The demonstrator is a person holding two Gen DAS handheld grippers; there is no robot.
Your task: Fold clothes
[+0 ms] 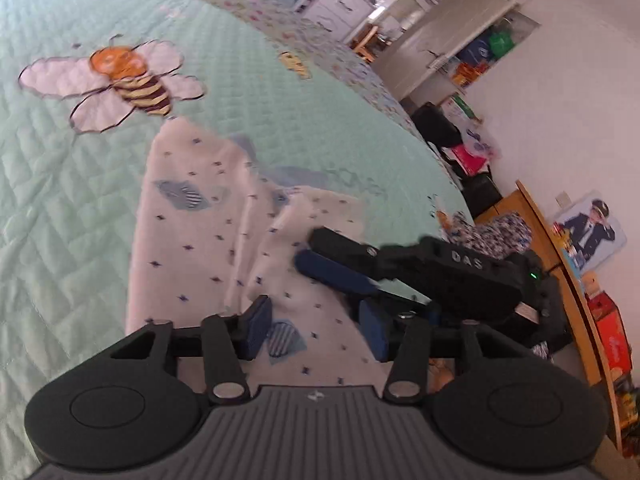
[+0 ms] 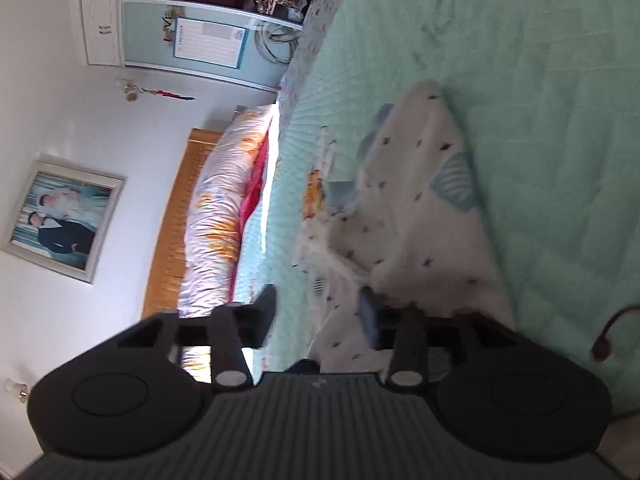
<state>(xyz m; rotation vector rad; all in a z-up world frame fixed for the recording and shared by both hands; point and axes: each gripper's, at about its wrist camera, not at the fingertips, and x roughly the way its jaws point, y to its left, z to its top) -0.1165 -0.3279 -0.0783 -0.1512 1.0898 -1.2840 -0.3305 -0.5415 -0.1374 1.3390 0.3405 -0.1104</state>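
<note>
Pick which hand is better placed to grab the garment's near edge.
Left, probably: the left gripper has the white garment flat between its pads at the near hem, while the right gripper lies over a wrinkled side edge.

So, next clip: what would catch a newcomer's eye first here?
Probably the big embroidered bee on the mint-green quilt, up left in the left wrist view. Then the white garment with small dark specks, lying rumpled mid-bed, with the left claw over its near edge and the right claw reaching onto it from the right. In the right wrist view, a framed portrait hangs on the white wall.
</note>
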